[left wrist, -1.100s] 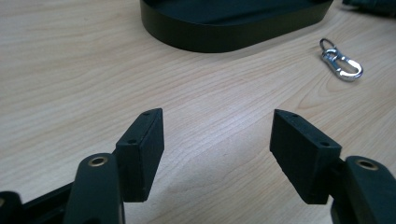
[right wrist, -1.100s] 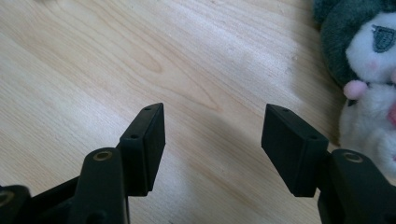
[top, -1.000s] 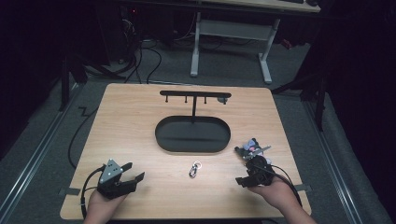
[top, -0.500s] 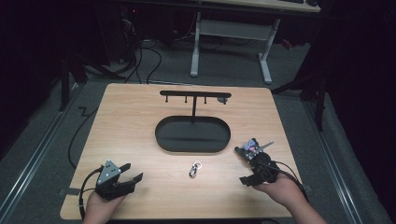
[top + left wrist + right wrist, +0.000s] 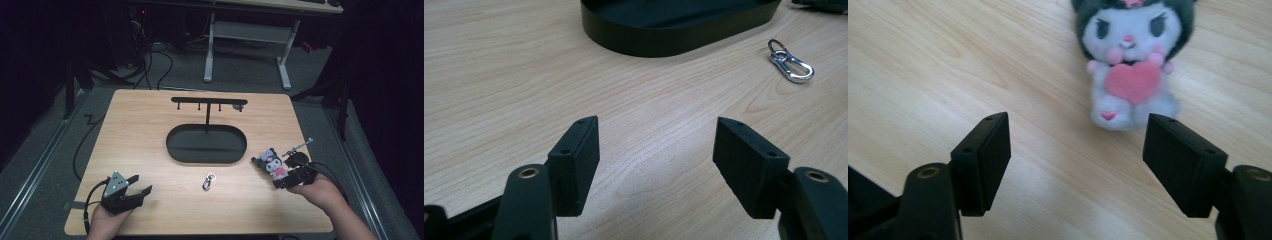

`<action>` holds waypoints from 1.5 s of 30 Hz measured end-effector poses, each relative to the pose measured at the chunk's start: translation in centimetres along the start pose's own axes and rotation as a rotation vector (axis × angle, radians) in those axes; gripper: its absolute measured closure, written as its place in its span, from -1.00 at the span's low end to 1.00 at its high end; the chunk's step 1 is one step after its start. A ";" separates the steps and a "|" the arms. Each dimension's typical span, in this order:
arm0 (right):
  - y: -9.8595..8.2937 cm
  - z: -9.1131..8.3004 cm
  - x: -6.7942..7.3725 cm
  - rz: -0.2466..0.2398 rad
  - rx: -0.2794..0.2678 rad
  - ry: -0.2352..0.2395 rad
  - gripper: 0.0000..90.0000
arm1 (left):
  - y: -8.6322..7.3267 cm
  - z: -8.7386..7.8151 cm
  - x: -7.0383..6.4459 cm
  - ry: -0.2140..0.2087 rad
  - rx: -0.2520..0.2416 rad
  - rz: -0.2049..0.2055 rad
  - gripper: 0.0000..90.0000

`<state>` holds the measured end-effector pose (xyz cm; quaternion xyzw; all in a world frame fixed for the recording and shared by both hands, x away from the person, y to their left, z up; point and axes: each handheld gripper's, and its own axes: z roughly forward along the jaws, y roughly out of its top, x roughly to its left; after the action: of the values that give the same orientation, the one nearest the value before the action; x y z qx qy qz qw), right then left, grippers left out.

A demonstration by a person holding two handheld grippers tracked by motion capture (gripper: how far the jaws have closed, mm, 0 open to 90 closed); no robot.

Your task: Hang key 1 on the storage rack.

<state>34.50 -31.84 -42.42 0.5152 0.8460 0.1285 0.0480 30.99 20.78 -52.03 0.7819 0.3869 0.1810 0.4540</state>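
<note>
A small plush doll with black ears, a white face and a pink heart lies on the wooden table at the right. In the right gripper view the doll faces me, just beyond the jaws and to their right. My right gripper stands open just short of it, with nothing between its jaws. A silver carabiner clip lies on the table in front of the tray. My left gripper is open and empty, low over bare wood at the front left.
A black oval tray sits mid-table, with a T-shaped hook stand rising from it. A thin metal piece lies right of the doll. Cables trail from both grippers. The floor and a desk frame lie beyond the far edge.
My right gripper has drifted to the right, and the doll now sits a little farther right on the table. The left gripper has stayed put.
</note>
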 end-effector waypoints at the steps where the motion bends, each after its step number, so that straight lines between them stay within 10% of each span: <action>1: 0.1 0.0 -0.2 -0.007 0.001 -0.009 -0.43 | 0.0 0.0 0.0 0.001 -0.001 0.001 -0.20; 6: 0.9 0.2 -0.9 -0.020 0.012 -0.077 -0.49 | 0.0 0.0 0.1 -0.004 -0.006 -0.008 -0.20; 30: 1.9 6.4 -2.9 0.034 0.089 -0.063 -0.28 | -0.2 -0.3 0.6 0.001 -0.011 -0.019 -0.20; 45: 1.9 4.3 -2.1 0.031 0.032 -0.040 0.11 | -0.2 -0.3 0.3 -0.004 -0.016 -0.006 -0.20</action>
<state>38.02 -32.19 -46.20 0.5316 0.8387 0.1052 0.0545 30.96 21.25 -52.04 0.7775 0.3868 0.1814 0.4615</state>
